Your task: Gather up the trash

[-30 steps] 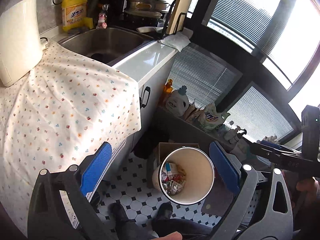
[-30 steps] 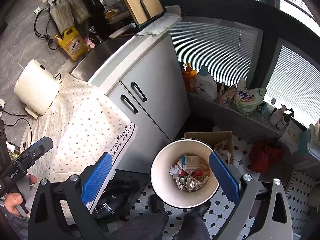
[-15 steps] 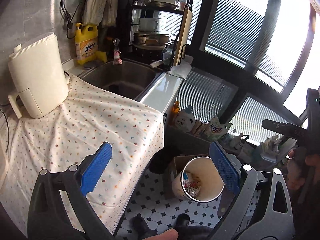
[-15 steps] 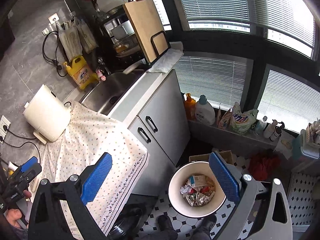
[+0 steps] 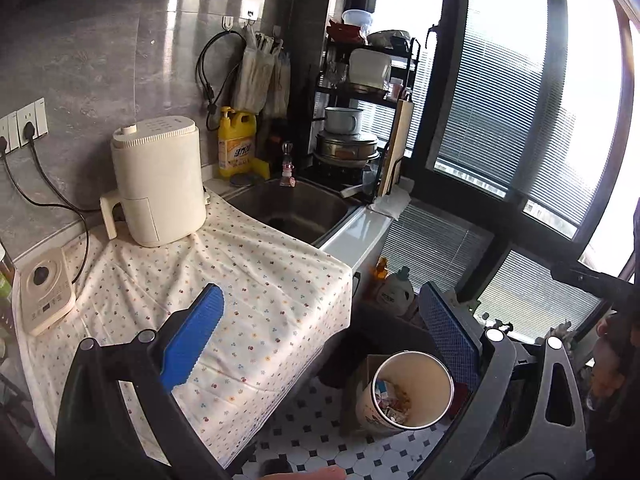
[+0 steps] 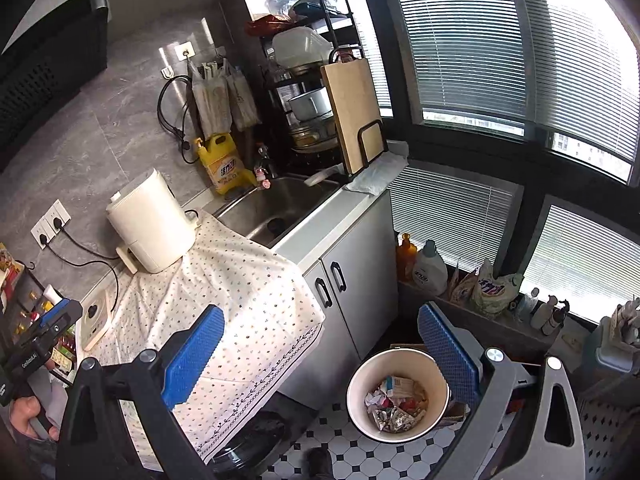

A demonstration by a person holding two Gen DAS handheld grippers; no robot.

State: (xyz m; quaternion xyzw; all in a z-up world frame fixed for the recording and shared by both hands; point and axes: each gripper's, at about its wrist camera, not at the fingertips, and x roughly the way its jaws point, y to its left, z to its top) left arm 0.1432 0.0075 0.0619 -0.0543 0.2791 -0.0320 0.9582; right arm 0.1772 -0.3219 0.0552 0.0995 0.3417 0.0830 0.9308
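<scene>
A white round trash bin [image 5: 408, 392] [image 6: 396, 394] stands on the tiled floor beside the counter, holding crumpled wrappers and a small carton [image 6: 394, 404]. My left gripper [image 5: 320, 336] is open and empty, held high over the counter's cloth edge, with the bin low between its blue pads. My right gripper [image 6: 320, 340] is open and empty too, up above the cloth corner and cabinet doors; the bin lies below, near its right pad. The cloth-covered counter [image 5: 240, 280] shows no loose trash.
A cream appliance [image 5: 158, 184] and a small white device [image 5: 44, 292] sit on the floral cloth. Behind are the sink [image 5: 292, 208], a yellow detergent jug [image 5: 236, 142] and a dish rack [image 6: 316, 92]. Bottles [image 6: 430, 268] line the window ledge. A cardboard box [image 5: 368, 364] stands behind the bin.
Both grippers have risen and pulled back from the bin, which now looks smaller and lower. More of the counter, wall and appliance has come into view. Both stay open.
</scene>
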